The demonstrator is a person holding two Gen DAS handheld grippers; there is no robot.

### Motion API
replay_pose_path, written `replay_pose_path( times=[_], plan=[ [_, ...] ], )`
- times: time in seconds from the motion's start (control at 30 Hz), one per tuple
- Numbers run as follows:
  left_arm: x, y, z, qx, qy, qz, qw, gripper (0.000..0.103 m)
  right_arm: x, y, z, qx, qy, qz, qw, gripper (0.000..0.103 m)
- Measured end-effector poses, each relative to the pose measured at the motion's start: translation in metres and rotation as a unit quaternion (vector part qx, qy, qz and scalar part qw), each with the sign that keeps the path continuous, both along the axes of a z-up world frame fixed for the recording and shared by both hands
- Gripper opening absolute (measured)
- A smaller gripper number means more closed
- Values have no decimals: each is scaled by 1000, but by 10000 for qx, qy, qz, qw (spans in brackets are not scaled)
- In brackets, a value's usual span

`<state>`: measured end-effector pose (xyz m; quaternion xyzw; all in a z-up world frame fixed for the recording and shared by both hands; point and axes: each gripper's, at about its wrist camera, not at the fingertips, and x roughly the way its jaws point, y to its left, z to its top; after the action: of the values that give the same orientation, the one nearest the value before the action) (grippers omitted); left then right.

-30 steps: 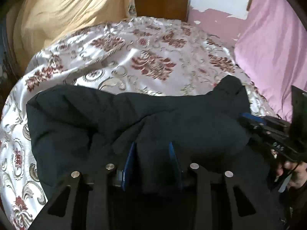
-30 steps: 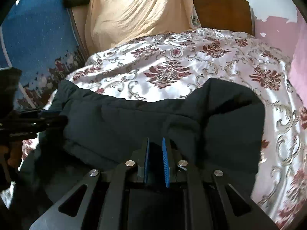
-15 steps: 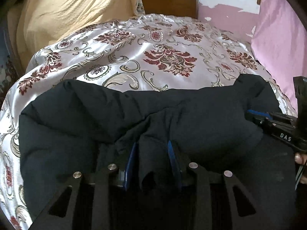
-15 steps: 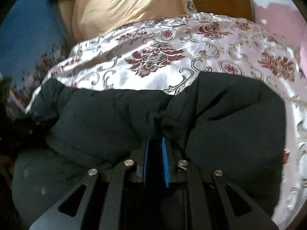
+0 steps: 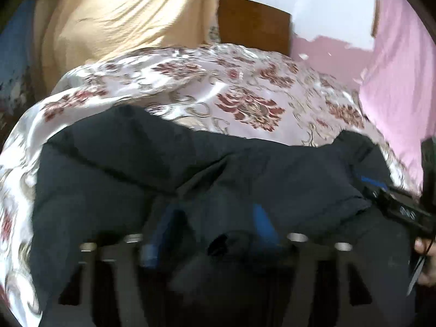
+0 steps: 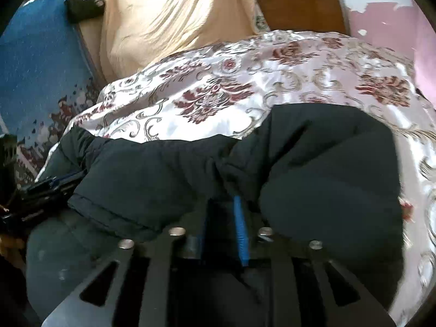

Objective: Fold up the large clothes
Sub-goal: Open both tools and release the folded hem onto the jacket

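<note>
A large dark navy padded jacket [image 5: 136,169] lies bunched on a floral satin bedspread [image 5: 231,90]; it also fills the lower right wrist view [image 6: 327,169]. My left gripper [image 5: 212,226] has its blue pads spread apart with a fold of the jacket lying between them. My right gripper [image 6: 223,223] is shut on a fold of the jacket, its blue pads close together. The right gripper shows at the right edge of the left wrist view [image 5: 387,196], and the left gripper shows at the left edge of the right wrist view [image 6: 46,188].
A tan curtain [image 6: 169,13] hangs at the back left, a wooden headboard [image 6: 297,5] stands behind the bed, and pink fabric [image 5: 400,68] hangs at the right. A blue patterned carpet [image 6: 38,62] and a black bag [image 6: 84,2] lie to the left.
My left gripper's pads have spread wider apart on the fold. Both grippers have lifted and tilted up, and the jacket's far edge sits nearer the bed's front.
</note>
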<state>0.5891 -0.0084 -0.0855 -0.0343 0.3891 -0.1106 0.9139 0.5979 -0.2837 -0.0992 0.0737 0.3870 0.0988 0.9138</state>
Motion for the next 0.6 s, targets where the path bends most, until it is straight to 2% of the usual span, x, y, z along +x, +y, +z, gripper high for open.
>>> replay_pose_path(
  times=[0.03, 0.07, 0.17, 0.3, 0.47, 0.6],
  plan=[
    [-4, 2, 2, -43, -18, 15, 10000, 71, -7, -3, 4, 56, 1, -86, 9999, 61],
    [-9, 3, 5, -43, -22, 19, 10000, 72, -13, -7, 7, 156, -41, -93, 9998, 63],
    [-22, -1, 13, 136, 95, 48, 9999, 77, -32, -13, 18, 192, -37, -158, 9997, 63],
    [-45, -1, 30, 157, 114, 102, 9998, 81, -58, -19, 34, 213, -80, -163, 9996, 64],
    [-84, 5, 56, -64, 79, 202, 9997, 85, -96, -21, 60, 233, -260, -183, 9992, 72],
    [-123, 7, 82, -225, -72, 216, 9995, 87, -131, -22, 83, 243, -447, -205, 9985, 74]
  ],
)
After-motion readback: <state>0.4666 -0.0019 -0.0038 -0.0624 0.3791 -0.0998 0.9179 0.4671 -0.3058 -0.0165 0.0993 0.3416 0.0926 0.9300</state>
